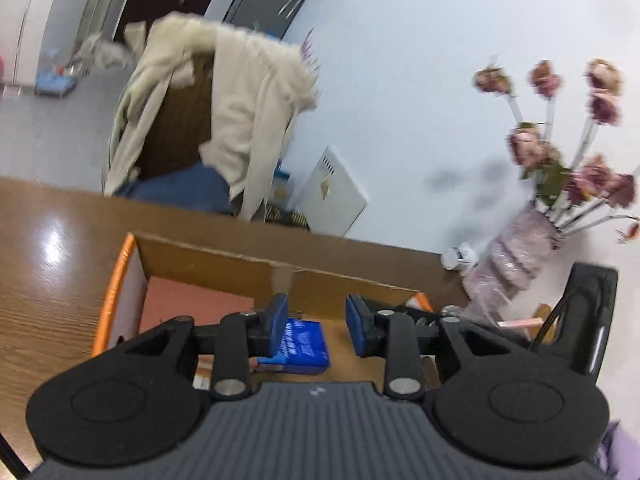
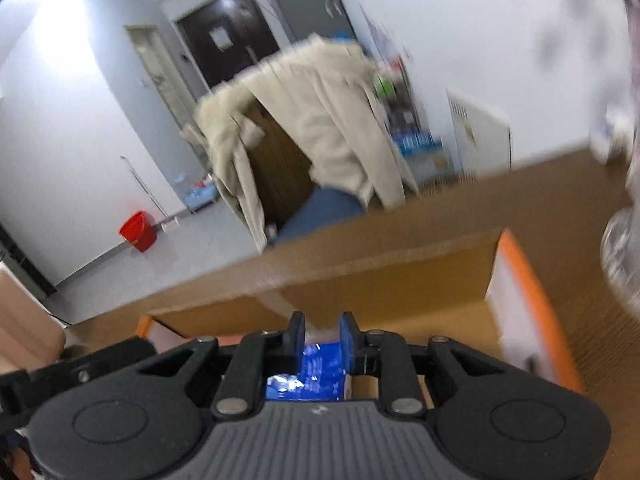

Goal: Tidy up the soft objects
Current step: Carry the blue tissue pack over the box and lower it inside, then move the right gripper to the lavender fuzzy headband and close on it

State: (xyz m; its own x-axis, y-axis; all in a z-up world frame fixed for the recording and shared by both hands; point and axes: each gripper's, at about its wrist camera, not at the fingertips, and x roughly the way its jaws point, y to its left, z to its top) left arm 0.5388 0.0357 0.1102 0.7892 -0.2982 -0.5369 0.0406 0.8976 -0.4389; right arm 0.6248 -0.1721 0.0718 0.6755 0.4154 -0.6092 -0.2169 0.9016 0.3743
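A blue soft packet (image 1: 306, 346) lies on the floor of an open cardboard box with orange edges (image 1: 116, 280). My left gripper (image 1: 317, 320) hovers over the box, open, with nothing between its blue pads; the packet shows below its left finger. My right gripper (image 2: 322, 340) hangs over the same box (image 2: 532, 280), its jaws only a narrow gap apart. The blue packet (image 2: 320, 376) shows through that gap and spreads wider than it underneath, so the pads do not pinch it. A flat reddish item (image 1: 192, 300) lies in the box's left part.
The box sits on a brown wooden table (image 1: 48, 260). A pink vase of dried flowers (image 1: 512, 256) and a small white bottle (image 1: 460, 258) stand to its right. Beyond the table a chair carries a cream coat (image 1: 240, 120). A red bucket (image 2: 138, 230) stands on the floor.
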